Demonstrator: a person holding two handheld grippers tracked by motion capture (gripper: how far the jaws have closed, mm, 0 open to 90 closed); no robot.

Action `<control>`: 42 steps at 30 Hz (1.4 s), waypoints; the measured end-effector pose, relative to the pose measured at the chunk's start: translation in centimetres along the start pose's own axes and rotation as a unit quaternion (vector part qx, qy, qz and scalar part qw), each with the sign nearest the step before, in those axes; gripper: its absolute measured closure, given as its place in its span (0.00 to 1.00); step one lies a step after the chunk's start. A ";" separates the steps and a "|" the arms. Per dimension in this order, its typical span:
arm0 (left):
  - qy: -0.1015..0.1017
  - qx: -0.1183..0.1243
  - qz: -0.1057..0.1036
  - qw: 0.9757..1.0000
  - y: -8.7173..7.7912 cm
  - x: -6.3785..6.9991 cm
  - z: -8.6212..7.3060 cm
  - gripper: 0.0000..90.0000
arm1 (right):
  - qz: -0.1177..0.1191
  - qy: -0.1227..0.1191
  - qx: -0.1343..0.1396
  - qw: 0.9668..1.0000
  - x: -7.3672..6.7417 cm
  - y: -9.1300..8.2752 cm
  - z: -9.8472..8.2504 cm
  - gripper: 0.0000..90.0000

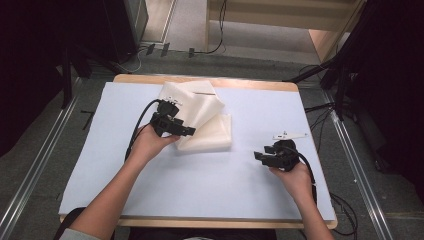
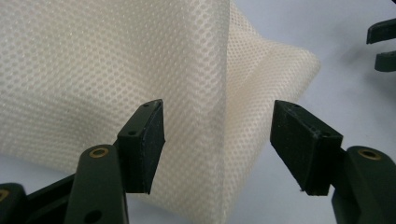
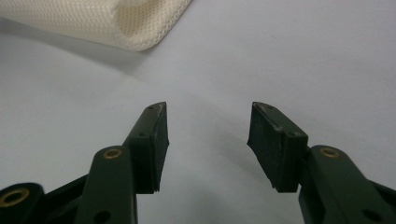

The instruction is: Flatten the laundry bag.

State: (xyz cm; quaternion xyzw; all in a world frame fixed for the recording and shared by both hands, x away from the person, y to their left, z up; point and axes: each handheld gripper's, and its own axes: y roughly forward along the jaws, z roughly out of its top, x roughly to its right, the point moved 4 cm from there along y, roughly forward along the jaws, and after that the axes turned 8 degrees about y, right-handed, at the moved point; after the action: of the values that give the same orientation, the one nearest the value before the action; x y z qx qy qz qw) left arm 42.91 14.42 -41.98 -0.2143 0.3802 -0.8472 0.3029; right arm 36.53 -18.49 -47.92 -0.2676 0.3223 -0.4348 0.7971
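A cream mesh cloth [image 1: 205, 117] lies folded and partly bunched at the back middle of the table. My left gripper [image 1: 189, 132] is at the cloth's near left edge and points right into it. In the left gripper view that gripper [image 2: 218, 106] stands open, with a raised fold of the cloth [image 2: 140, 60] between and behind its jaws and the pads clear of it. My right gripper [image 1: 261, 153] rests low over bare table to the cloth's right. Its jaws [image 3: 208, 106] are open with nothing between them, and a cloth corner [image 3: 116, 21] lies beyond.
A pale sheet [image 1: 200, 185] covers the wooden table [image 1: 225, 222]. A small white strip [image 1: 289, 135] lies just beyond the right gripper. The right gripper's jaws [image 2: 383, 46] show far off in the left gripper view. Cables and dark stands [image 1: 340, 75] surround the table.
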 end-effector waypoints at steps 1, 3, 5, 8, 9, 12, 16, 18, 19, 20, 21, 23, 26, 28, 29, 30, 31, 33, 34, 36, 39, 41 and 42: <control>-0.001 -0.001 -0.003 1.000 0.3 0.0 0.1 0.39 | 0.000 0.002 0.001 1.000 -0.2 -0.1 -0.1 0.54; 0.005 -0.009 0.003 1.000 1.1 -0.1 0.2 0.39 | 0.002 -0.001 0.002 1.000 -0.2 -0.1 -0.1 0.54; 0.008 -0.023 0.021 0.999 2.3 -0.4 0.0 0.40 | 0.006 0.004 0.005 1.000 -0.6 -0.1 -0.1 0.54; 0.016 -0.024 0.033 0.999 2.7 -0.7 -0.3 0.53 | 0.008 0.001 0.006 1.000 -0.8 0.0 -0.1 0.54; 0.020 -0.025 0.039 0.999 2.8 -0.9 -0.5 0.53 | 0.009 0.001 0.007 1.000 -0.9 0.1 0.0 0.55; 0.024 -0.024 0.042 0.999 3.0 -1.5 -1.0 0.68 | 0.014 0.000 0.008 1.000 -1.2 0.3 0.2 0.55; 0.030 -0.012 0.043 0.999 2.6 -1.8 -1.4 0.92 | 0.021 -0.004 0.010 1.000 -1.9 0.7 0.8 0.56; 0.018 0.003 0.040 0.999 2.0 -2.0 -1.5 0.93 | 0.025 -0.005 0.014 1.000 -2.2 0.7 1.1 0.57; 0.013 0.009 0.034 0.999 1.6 -2.1 -1.6 0.93 | 0.021 -0.009 0.016 1.000 -2.3 0.7 1.3 0.57; 0.006 0.014 0.028 0.999 1.1 -2.3 -1.7 0.93 | 0.018 -0.019 0.020 0.999 -2.4 0.6 1.6 0.60; -0.002 0.026 0.025 0.999 0.5 -2.5 -1.9 0.93 | 0.018 -0.019 0.020 0.999 -2.4 0.6 1.6 0.60; -0.025 0.047 0.014 0.998 -0.7 -3.0 -2.3 0.92 | 0.025 -0.013 0.024 0.999 -2.3 0.7 1.9 0.63; -0.050 0.068 0.011 0.996 -2.2 -3.8 -3.1 0.92 | 0.027 -0.005 0.022 0.999 -2.2 1.2 2.4 0.65; -0.058 0.070 0.019 0.996 -3.1 -4.3 -4.1 0.92 | 0.031 -0.009 0.023 0.999 -2.3 1.5 2.7 0.65; -0.058 0.070 0.019 0.996 -3.1 -4.3 -4.1 0.92 | 0.031 -0.009 0.023 0.999 -2.3 1.5 2.7 0.65; -0.063 0.072 0.019 0.995 -3.5 -4.6 -4.5 0.92 | 0.033 -0.009 0.022 0.999 -2.4 1.6 2.8 0.66; -0.068 0.075 0.019 0.995 -3.8 -4.8 -4.8 0.92 | 0.035 -0.010 0.021 0.999 -2.6 1.8 3.0 0.65; -0.083 0.082 0.017 0.993 -4.4 -5.4 -5.5 0.92 | 0.038 -0.017 0.020 0.999 -3.0 2.4 3.3 0.65; -0.087 0.084 0.020 0.992 -4.7 -5.8 -5.9 0.92 | 0.038 -0.021 0.019 0.999 -3.2 2.7 3.4 0.65; -0.093 0.084 0.021 0.992 -5.0 -6.3 -6.5 0.92 | 0.040 -0.025 0.015 0.999 -3.6 3.5 3.7 0.65; -0.108 0.089 0.021 0.990 -5.4 -7.1 -7.3 0.92 | 0.044 -0.032 0.012 0.998 -4.2 4.7 4.1 0.64; -0.119 0.092 0.017 0.989 -5.6 -7.5 -7.7 0.91 | 0.046 -0.035 0.010 0.998 -4.5 5.4 4.3 0.64; -0.122 0.094 0.016 0.988 -5.6 -7.5 -7.9 0.91 | 0.045 -0.035 0.010 0.998 -4.6 5.8 4.4 0.63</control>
State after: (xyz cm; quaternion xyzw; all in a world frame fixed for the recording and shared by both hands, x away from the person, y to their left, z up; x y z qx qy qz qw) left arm 41.73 26.54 -43.53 -0.2802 0.2622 -0.8418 0.3796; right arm 40.95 -11.10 -47.81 -0.2602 0.3017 -0.3916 0.8294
